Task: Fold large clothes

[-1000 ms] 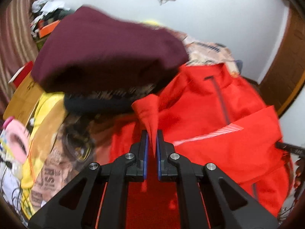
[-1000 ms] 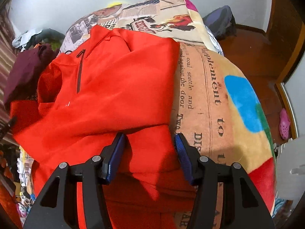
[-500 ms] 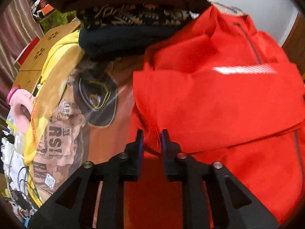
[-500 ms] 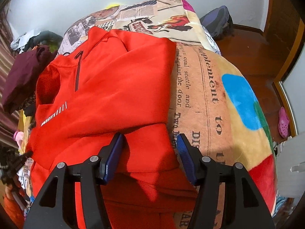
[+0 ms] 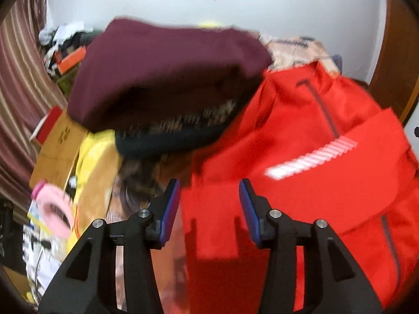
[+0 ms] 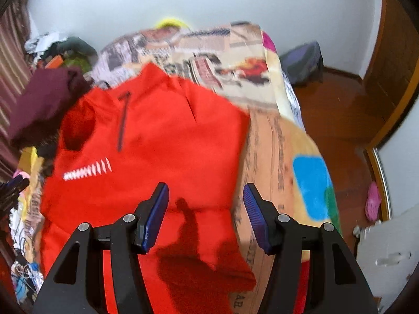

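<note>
A large red zip-neck top (image 6: 162,151) lies spread on the bed, with both sleeves folded across its body and a white striped mark on the chest. It also shows in the left wrist view (image 5: 314,178). My left gripper (image 5: 209,201) is open and empty, held above the top's left edge. My right gripper (image 6: 205,209) is open and empty above the lower part of the top.
A stack of folded clothes, maroon (image 5: 162,68) on top, sits left of the red top. The patterned bedspread (image 6: 288,162) is bare on the right, ending at the bed edge above a wooden floor (image 6: 340,110). Clutter and boxes (image 5: 57,141) lie at the left.
My left gripper let go of the red sleeve, opened wide and lifted back. The sleeve now lies flat across the top. My right gripper stayed open and rose a little.
</note>
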